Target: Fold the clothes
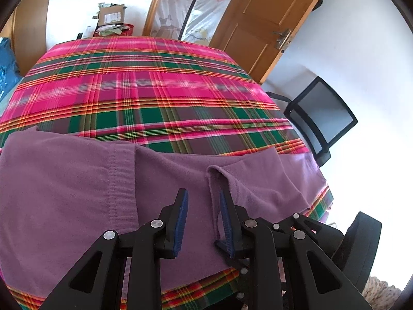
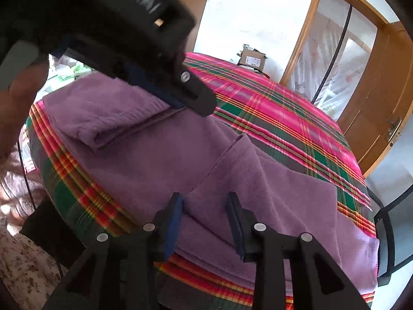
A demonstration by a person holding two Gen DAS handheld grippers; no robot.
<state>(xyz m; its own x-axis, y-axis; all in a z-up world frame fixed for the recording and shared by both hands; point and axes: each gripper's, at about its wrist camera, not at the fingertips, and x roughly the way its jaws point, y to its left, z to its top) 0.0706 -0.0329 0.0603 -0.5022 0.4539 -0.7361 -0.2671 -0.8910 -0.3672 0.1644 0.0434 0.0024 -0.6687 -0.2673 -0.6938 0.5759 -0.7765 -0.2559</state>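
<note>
Beneath our left tool (image 1: pixel 204 219), jaws parted, lay the purple garment (image 1: pixel 64 193); our right tool (image 2: pixel 206 219) gaped likewise, unladen. Folding underway; next, grasp an edge.

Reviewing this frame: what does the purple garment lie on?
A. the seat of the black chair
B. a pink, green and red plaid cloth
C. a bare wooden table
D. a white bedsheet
B: the purple garment rests on the plaid cloth covering the surface in both views.
</note>
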